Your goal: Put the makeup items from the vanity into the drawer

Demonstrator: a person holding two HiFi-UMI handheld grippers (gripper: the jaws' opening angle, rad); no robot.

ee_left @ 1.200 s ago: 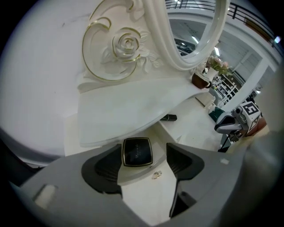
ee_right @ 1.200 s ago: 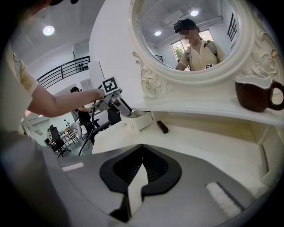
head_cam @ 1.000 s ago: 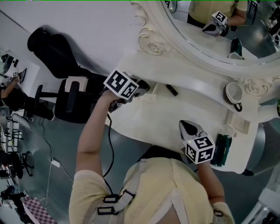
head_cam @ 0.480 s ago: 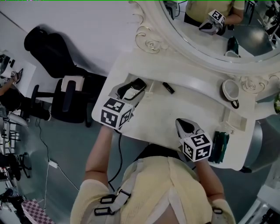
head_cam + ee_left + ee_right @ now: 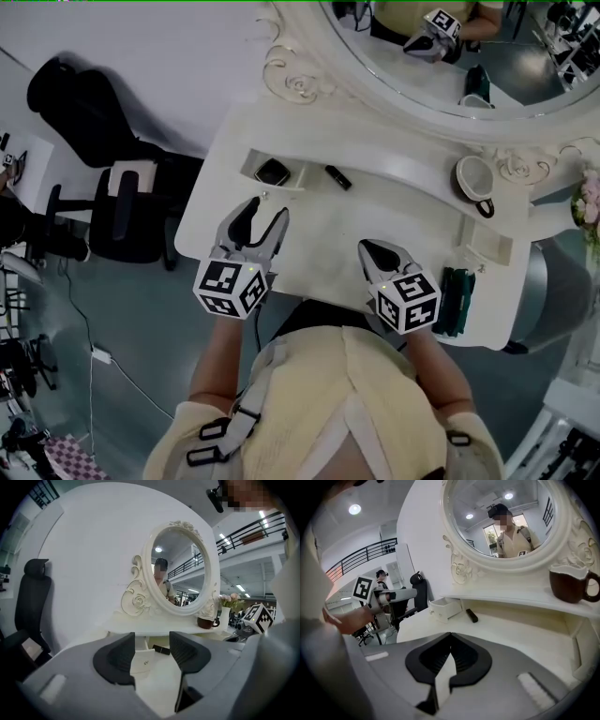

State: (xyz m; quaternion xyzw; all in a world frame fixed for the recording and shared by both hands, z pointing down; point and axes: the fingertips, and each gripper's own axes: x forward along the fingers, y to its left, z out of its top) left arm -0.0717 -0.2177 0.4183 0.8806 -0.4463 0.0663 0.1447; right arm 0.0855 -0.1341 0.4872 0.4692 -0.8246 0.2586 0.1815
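Trouble, we judge, lies with the slim black tube [image 5: 338,177], on the tabletop [image 5: 314,239] at two o'clock from our left gripper [image 5: 263,210], whose jaws, just narrowed slightly, stand apart and empty. Pinched off-centre, it could roll away, or we might knock the open drawer [image 5: 293,178] at twelve. Our right gripper [image 5: 367,247] is closed, empty.

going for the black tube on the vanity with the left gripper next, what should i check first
1. Left gripper free: ok. Jaws apart, have just been closing slightly, nothing between them.
2. Black tube clear to grab: ok. It lies alone on the vanity top.
3. Drawer open: ok.
4. Room left in the drawer: cannot tell. A dark item lies inside.
5. Right gripper out of the way: ok. Shut, empty, off to one side.
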